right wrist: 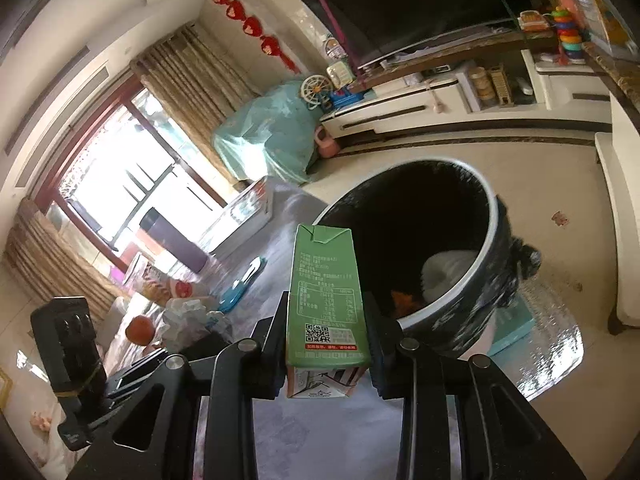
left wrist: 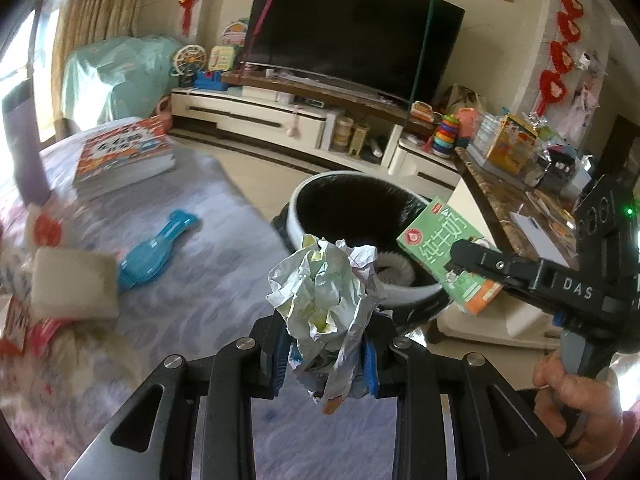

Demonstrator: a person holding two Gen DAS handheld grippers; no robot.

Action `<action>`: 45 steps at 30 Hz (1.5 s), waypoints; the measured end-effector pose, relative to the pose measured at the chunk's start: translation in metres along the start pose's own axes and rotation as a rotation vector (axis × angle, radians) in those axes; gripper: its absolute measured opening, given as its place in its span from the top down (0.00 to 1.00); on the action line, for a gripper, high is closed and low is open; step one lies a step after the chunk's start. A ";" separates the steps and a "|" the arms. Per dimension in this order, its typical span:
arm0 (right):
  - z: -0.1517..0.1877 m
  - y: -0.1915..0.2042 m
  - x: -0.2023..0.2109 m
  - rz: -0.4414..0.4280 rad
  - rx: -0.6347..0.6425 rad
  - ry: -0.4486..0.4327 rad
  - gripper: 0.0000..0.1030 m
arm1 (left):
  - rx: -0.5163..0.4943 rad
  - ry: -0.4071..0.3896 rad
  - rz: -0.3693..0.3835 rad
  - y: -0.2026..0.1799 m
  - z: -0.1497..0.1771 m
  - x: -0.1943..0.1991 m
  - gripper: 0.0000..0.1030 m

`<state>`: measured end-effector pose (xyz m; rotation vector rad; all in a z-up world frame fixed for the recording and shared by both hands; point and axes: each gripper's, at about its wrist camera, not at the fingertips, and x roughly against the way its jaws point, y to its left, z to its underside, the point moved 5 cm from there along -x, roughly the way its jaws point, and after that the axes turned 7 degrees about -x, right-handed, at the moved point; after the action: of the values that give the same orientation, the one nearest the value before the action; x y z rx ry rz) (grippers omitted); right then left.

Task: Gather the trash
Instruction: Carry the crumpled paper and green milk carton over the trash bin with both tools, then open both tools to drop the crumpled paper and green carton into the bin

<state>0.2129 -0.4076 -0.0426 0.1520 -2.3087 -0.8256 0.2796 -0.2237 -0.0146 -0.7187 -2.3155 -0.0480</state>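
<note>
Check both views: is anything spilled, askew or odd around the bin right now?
No spill shows. The left gripper holds crumpled paper; the right gripper holds a green milk carton, both near the trash bin. The bin's black liner looks bunched outside the rim, otherwise nothing stands out.

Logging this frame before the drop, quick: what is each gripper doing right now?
Left gripper: closed on the crumpled paper.
Right gripper: closed on the green milk carton, near the trash bin.
</note>
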 end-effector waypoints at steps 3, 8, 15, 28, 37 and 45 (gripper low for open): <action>-0.007 -0.005 -0.001 0.009 -0.004 -0.006 0.69 | -0.014 0.002 0.013 -0.004 -0.010 -0.011 0.73; -0.022 -0.013 -0.003 0.026 0.002 -0.014 0.69 | -0.025 0.012 0.024 -0.008 -0.027 -0.034 0.73; -0.038 -0.027 -0.012 0.051 -0.001 -0.016 0.69 | -0.043 0.031 0.032 -0.011 -0.046 -0.063 0.73; -0.051 -0.040 -0.026 0.076 -0.011 -0.002 0.68 | -0.048 0.069 0.034 -0.016 -0.065 -0.101 0.72; -0.056 -0.046 -0.032 0.103 -0.023 0.014 0.65 | -0.023 0.081 0.020 -0.016 -0.068 -0.107 0.56; -0.055 -0.041 -0.018 0.088 -0.034 -0.024 0.33 | -0.001 0.056 0.015 -0.017 -0.059 -0.093 0.41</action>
<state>0.2574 -0.4634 -0.0458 0.0252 -2.3048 -0.8254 0.3629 -0.2968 -0.0271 -0.7259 -2.2569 -0.0612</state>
